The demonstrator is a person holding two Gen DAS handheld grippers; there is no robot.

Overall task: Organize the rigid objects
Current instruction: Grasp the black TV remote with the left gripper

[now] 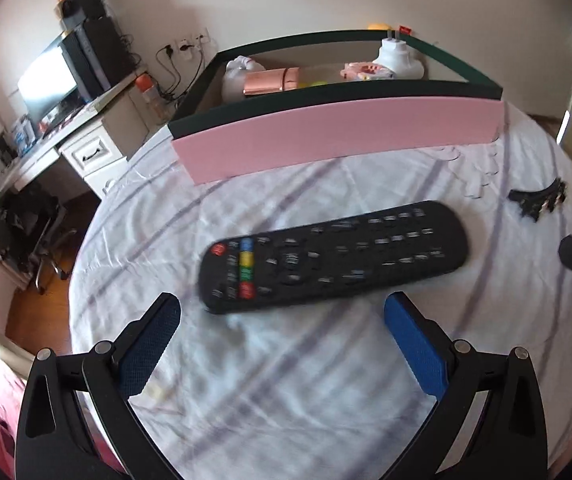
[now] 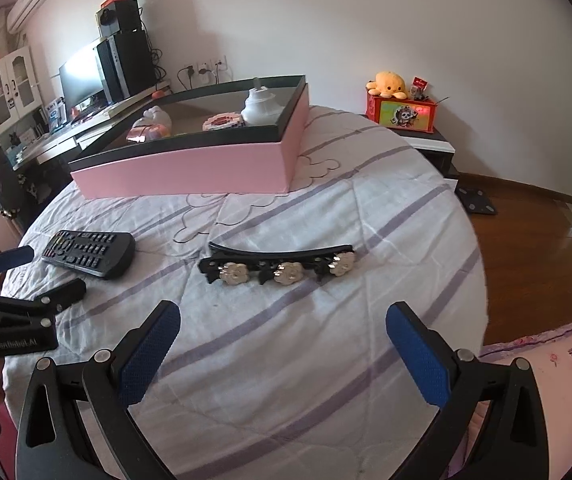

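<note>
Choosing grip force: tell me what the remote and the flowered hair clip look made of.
Remote: apparently hard matte black plastic, with what look like rubbery coloured buttons. Hair clip: glossy black plastic by its sheen, with pale pearly flowers, perhaps resin or enamel; too small to tell.

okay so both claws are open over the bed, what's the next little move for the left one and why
Probably ease the left claw forward and down until its open fingers straddle the black remote, then close. The remote lies flat on the bedsheet just ahead of the fingertips, ungrasped, while the pink box behind it already holds other items.
</note>
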